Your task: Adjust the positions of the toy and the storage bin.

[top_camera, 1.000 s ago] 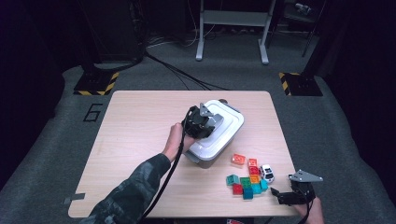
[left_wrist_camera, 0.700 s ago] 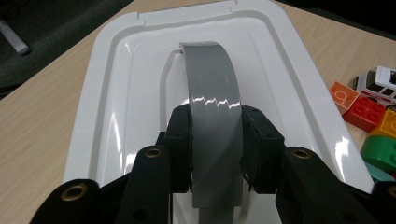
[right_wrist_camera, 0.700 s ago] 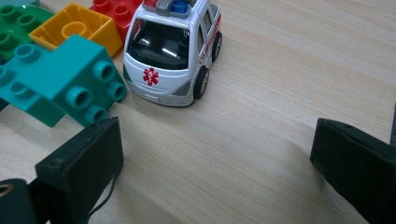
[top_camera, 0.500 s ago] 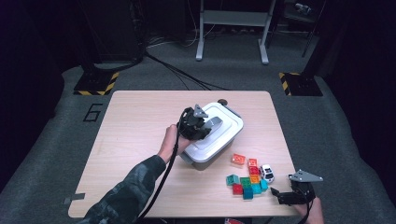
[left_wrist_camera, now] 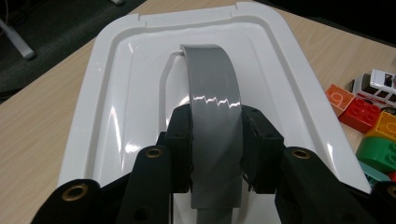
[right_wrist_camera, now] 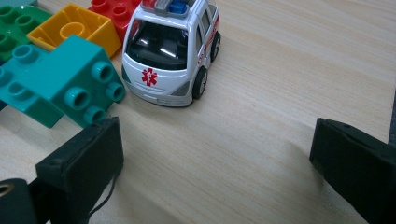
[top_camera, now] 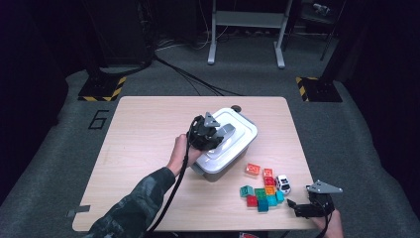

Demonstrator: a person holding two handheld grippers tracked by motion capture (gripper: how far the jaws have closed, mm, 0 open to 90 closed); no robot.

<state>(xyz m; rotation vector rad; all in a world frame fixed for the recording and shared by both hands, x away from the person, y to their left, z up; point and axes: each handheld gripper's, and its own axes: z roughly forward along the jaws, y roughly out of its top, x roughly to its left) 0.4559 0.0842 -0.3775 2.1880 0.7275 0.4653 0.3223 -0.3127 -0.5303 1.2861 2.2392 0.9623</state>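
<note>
left gripper (top_camera: 214, 135) sat on top of the white lid (left_wrist_camera: 116, 93) of the grey box (top_camera: 218, 168), near the middle of the wooden table (top_camera: 143, 129). its two black jaws were squeezed tight on the grey handle (left_wrist_camera: 212, 107) of that lid, one jaw on each side. the handle curved up in an arch from the middle of the lid, and the jaws held it at its near end. the pads (left_wrist_camera: 180, 149) pressed flat on the sides of the handle. the lid lay flat on the box, and the box sat a bit turned on the table. the person's left hand (top_camera: 181, 151) held the gripper from the side of the box nearer the person.

right gripper (top_camera: 302, 208) rested low at the near right corner of the table, well apart from the box. its jaws stood wide apart with bare wood between them and nothing in them. just in front of it stood a little white toy ambulance (right_wrist_camera: 170, 51) with a red star on its hood. beside the ambulance lay a pile of toy bricks (top_camera: 260, 191): a teal brick (right_wrist_camera: 60, 84), a yellow brick (right_wrist_camera: 74, 25) and a red brick (right_wrist_camera: 114, 9), all close together. the pile lay between the box and the right gripper.
</note>
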